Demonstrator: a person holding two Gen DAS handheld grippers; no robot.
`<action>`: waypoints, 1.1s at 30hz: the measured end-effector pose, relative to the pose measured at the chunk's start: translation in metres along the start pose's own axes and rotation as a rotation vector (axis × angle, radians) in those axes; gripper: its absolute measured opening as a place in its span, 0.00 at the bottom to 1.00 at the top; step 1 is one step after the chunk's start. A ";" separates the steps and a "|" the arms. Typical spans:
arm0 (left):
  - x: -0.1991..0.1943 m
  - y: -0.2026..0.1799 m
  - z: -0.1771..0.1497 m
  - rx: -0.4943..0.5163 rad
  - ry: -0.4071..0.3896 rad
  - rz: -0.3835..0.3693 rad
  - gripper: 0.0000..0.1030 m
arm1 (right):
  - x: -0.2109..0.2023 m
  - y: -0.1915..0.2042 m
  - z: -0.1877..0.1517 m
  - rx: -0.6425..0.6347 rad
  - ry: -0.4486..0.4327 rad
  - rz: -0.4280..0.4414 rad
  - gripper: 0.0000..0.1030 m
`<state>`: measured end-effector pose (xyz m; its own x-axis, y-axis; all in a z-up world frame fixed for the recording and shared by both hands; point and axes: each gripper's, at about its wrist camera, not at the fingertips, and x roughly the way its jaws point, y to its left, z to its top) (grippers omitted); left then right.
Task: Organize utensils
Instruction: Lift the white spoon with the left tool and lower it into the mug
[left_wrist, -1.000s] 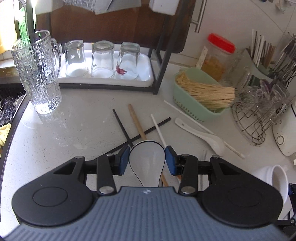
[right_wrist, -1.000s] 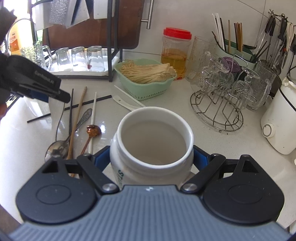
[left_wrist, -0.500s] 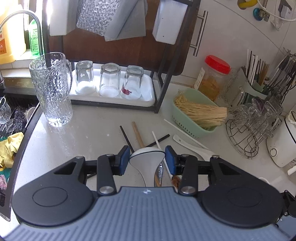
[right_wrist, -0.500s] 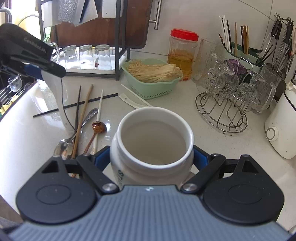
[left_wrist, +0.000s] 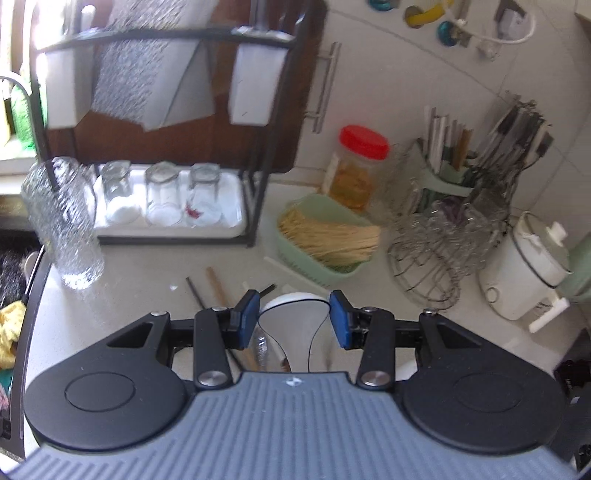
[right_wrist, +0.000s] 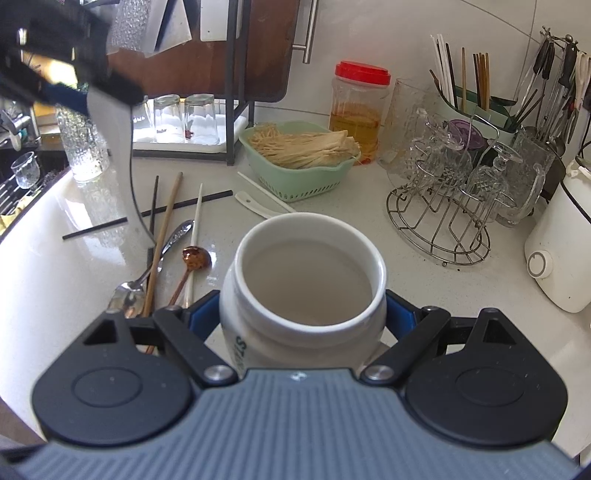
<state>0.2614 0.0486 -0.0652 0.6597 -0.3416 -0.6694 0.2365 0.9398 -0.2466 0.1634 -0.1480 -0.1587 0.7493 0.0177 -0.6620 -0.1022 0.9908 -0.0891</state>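
1. Left gripper (left_wrist: 293, 317): clamped on white ceramic spoon (left_wrist: 295, 328), bowl end between blue pads, handle hanging down; held up clear of the countertop (right_wrist: 55, 273).
2. Right gripper (right_wrist: 303, 314): closed around white ceramic jar (right_wrist: 303, 284), 1 pad each side of the body; jar upright, mouth open, inside looks bare.
3. Loose utensils on counter, left of jar: metal spoon (right_wrist: 147, 273); copper-colored spoon (right_wrist: 194, 258); wooden chopstick (right_wrist: 166, 229); white chopstick (right_wrist: 195, 221); 2 black chopsticks (right_wrist: 147, 214), 1 lying crosswise under the rest.
4. 2nd white ceramic spoon (right_wrist: 255, 205) plus white stick, just in front of green basket (right_wrist: 299, 177) w/ dry noodles.
5. Back row: red-lidded jar (right_wrist: 356, 110), wire glass rack (right_wrist: 443, 206), utensil holder (right_wrist: 476, 99) w/ chopsticks standing upright.
6. Far left: textured glass mug (left_wrist: 62, 221); tray w/ upturned glasses (left_wrist: 166, 199) under black shelf.
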 end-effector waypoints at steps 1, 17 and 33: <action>-0.005 -0.006 0.006 0.006 -0.007 -0.024 0.46 | 0.000 0.000 0.000 -0.001 -0.001 0.001 0.89; -0.015 -0.087 0.040 0.155 0.024 -0.262 0.46 | 0.004 -0.002 0.004 -0.032 -0.002 0.039 0.89; 0.049 -0.110 -0.018 0.309 0.220 -0.228 0.46 | 0.003 -0.002 -0.001 -0.034 -0.036 0.043 0.89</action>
<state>0.2555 -0.0714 -0.0834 0.4061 -0.5016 -0.7639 0.5826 0.7861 -0.2064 0.1651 -0.1504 -0.1609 0.7666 0.0653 -0.6388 -0.1560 0.9839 -0.0866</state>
